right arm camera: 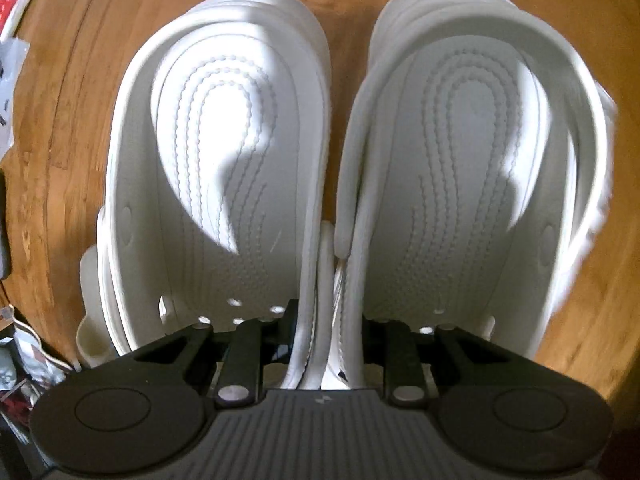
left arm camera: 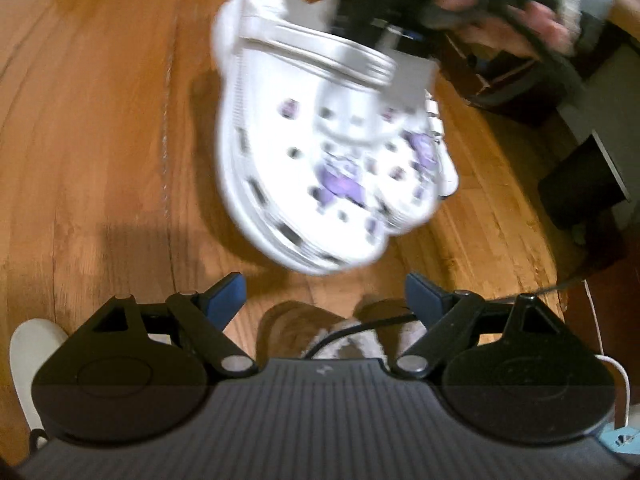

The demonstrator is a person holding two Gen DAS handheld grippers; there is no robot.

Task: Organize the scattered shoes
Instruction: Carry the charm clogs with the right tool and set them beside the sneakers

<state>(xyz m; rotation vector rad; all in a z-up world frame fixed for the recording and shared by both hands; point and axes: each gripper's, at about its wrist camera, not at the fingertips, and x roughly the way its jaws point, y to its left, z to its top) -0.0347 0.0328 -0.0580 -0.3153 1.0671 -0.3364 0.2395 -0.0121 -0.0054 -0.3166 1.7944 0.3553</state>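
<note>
A pair of white clogs with purple charms point(left arm camera: 320, 148) hangs in the air above the wooden floor, blurred by motion. My right gripper point(left arm camera: 400, 60) holds them from the upper right. In the right wrist view the same gripper point(right arm camera: 326, 332) is shut on the two touching inner walls of the clogs, with the left clog's footbed point(right arm camera: 216, 152) and the right clog's footbed point(right arm camera: 472, 160) on either side. My left gripper point(left arm camera: 325, 292) is open and empty, below the clogs and apart from them.
Wooden floor point(left arm camera: 100, 140) all around. Fuzzy brown slippers point(left arm camera: 320, 332) lie just behind my left gripper's fingers. A white shoe toe point(left arm camera: 32, 352) sits at the lower left. Dark furniture point(left arm camera: 580, 184) stands at right. Clutter point(right arm camera: 16, 40) lies at the right wrist view's left edge.
</note>
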